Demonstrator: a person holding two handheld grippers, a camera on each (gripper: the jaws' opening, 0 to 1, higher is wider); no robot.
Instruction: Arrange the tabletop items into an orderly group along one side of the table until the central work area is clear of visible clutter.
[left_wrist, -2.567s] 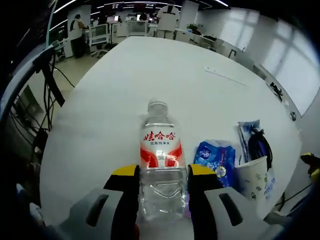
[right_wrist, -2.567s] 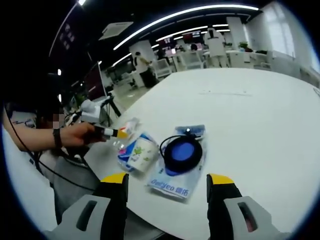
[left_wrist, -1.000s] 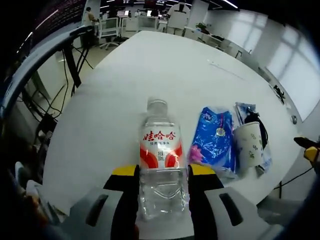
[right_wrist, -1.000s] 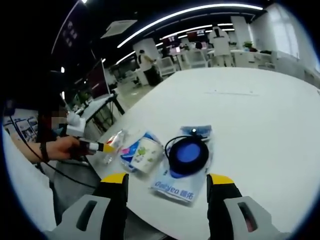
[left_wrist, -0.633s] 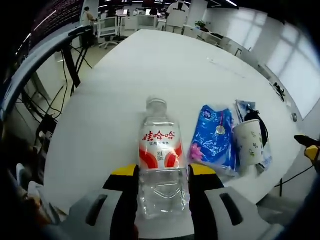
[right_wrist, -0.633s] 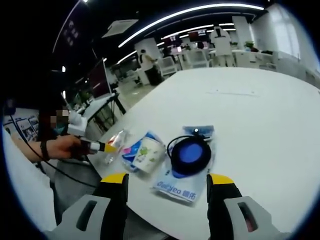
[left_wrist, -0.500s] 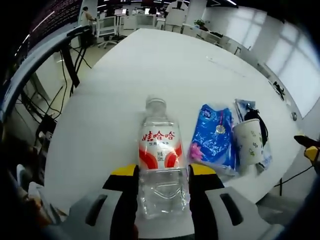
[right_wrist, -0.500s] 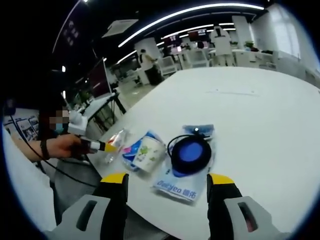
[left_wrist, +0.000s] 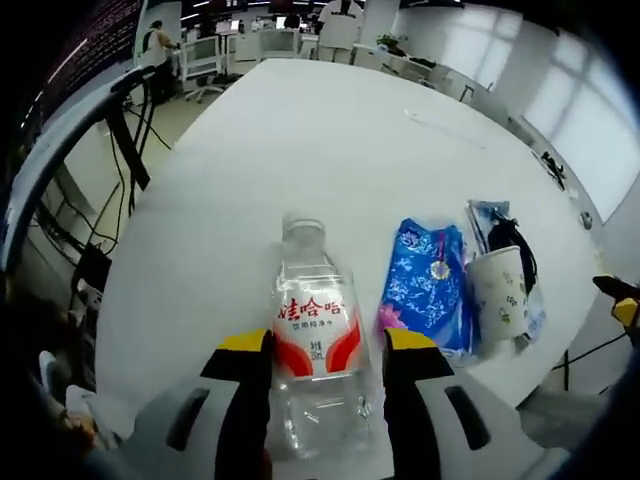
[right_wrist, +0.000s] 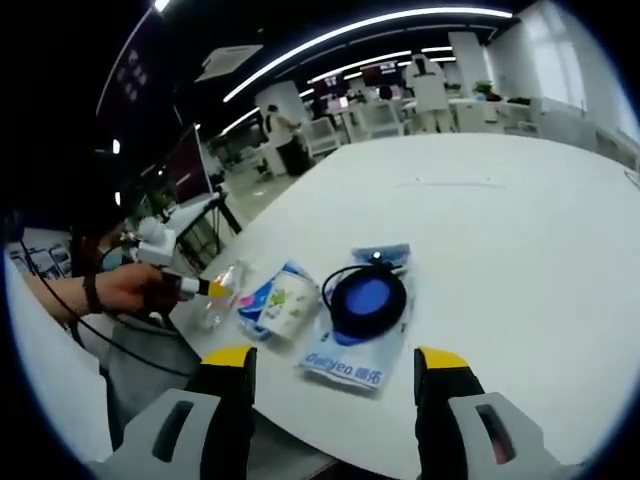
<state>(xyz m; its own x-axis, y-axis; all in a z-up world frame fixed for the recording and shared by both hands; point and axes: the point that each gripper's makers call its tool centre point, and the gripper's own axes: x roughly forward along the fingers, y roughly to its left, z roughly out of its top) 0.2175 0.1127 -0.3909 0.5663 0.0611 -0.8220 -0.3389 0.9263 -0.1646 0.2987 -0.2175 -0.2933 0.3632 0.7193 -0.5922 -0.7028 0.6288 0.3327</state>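
Note:
A clear water bottle (left_wrist: 312, 335) with a red and white label lies on the white table (left_wrist: 330, 140) near its edge, cap pointing away. My left gripper (left_wrist: 328, 345) straddles its lower half, open, with a thin gap showing on the bottle's right side. To the right lie a blue patterned packet (left_wrist: 425, 290), a paper cup (left_wrist: 500, 295) on its side and a black cable (left_wrist: 512, 250). In the right gripper view my right gripper (right_wrist: 335, 370) hangs open over the table edge, in front of a blue round device (right_wrist: 368, 298) on a plastic pouch (right_wrist: 345, 365). The cup (right_wrist: 290, 298) and bottle (right_wrist: 222, 295) lie to its left.
A person's hand (right_wrist: 125, 290) holds the left gripper (right_wrist: 205, 289) at the table's near edge. Cables and a stand (left_wrist: 120, 150) are beside the table on the left. Beyond the row of items the table stretches far and bare. Desks and people stand in the background.
The left jaws have spread slightly, and the bottle now sits lower and a bit left between them. The right gripper has barely moved and stays open.

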